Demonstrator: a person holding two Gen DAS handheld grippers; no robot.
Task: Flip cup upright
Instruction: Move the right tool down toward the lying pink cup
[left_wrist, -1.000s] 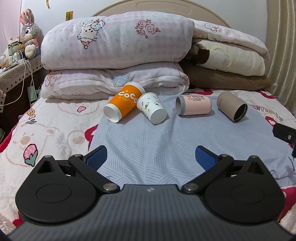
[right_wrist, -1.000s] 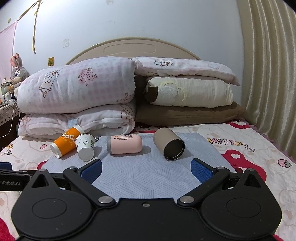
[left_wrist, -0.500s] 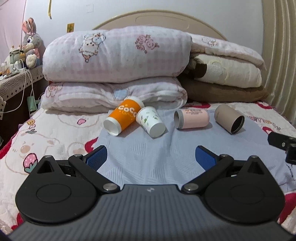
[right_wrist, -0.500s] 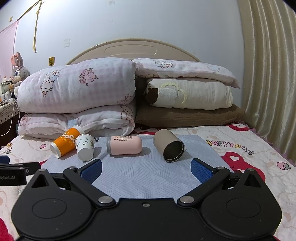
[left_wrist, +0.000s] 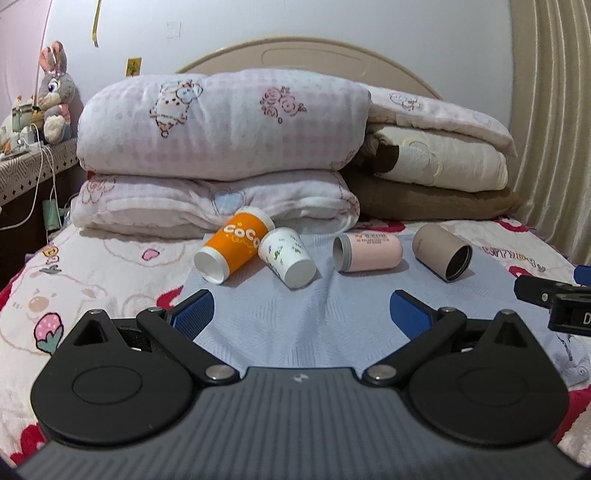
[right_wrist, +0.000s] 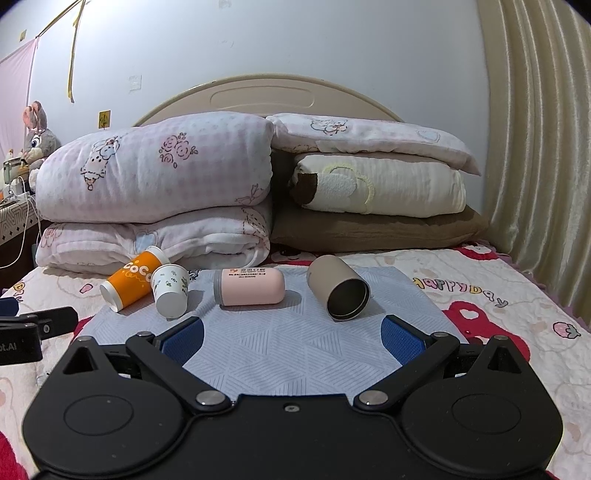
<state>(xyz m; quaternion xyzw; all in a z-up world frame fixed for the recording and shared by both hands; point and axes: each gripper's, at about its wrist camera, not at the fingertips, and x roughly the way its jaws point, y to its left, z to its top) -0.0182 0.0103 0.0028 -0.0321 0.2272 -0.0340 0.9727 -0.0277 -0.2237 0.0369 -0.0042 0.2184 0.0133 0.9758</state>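
Several cups lie on their sides on a pale blue cloth (left_wrist: 295, 325) on the bed: an orange "CoCo" cup (left_wrist: 236, 245) (right_wrist: 133, 280), a white patterned paper cup (left_wrist: 286, 256) (right_wrist: 170, 290), a pink cup (left_wrist: 367, 253) (right_wrist: 251, 286) and a tan cup (left_wrist: 441, 256) (right_wrist: 338, 291). My left gripper (left_wrist: 301, 312) is open and empty, short of the cups. My right gripper (right_wrist: 293, 334) is open and empty, short of the pink and tan cups.
Stacked pillows and folded quilts (left_wrist: 221, 147) (right_wrist: 369, 184) stand right behind the cups against the headboard. A curtain (right_wrist: 535, 147) hangs at the right. A side table with a plush rabbit (left_wrist: 55, 96) and cables is at the left. The right gripper's body shows in the left wrist view (left_wrist: 554, 295).
Both views have tilted up and drawn back a little; the cups sit lower and smaller relative to the room. The cups have not moved. Both grippers stay open.
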